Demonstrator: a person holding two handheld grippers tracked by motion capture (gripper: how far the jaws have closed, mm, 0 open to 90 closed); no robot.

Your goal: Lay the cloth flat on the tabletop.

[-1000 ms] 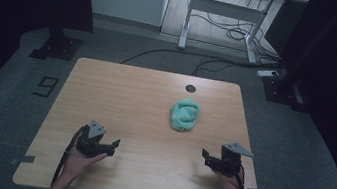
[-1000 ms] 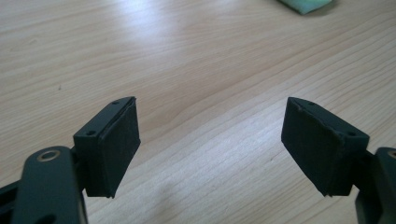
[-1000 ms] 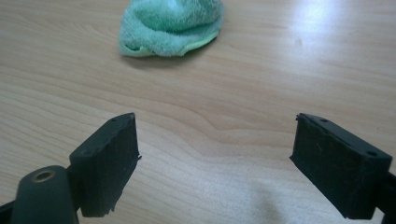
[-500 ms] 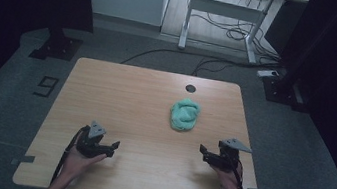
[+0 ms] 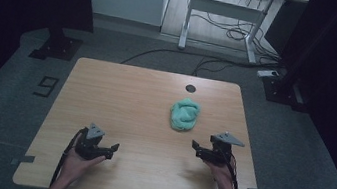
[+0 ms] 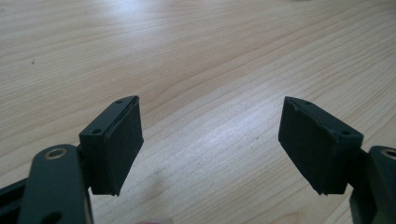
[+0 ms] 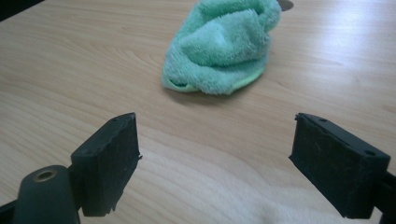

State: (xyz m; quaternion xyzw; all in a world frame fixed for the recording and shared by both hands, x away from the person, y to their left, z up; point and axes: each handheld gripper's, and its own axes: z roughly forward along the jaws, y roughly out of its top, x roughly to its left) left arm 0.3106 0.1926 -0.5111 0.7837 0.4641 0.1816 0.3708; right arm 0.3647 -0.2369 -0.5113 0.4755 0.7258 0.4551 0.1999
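Wooden table [image 5: 130, 99] | left tongs [image 6: 210, 140] wide apart, empty | right tongs [image 7: 217, 161] wide apart, near green towel [image 7: 222, 44], not touching

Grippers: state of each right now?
Left gripper: open, holding nothing, over bare table.
Right gripper: open, holding nothing, facing the green towel.

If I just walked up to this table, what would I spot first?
Your eye would land on the crumpled green towel, a soft bright heap on the right half of the wooden table, touching nothing else. Next you would spot the two black tools at the near edge: the right gripper close to the towel and aimed at it, and the left gripper over bare wood, both with fingers spread wide.
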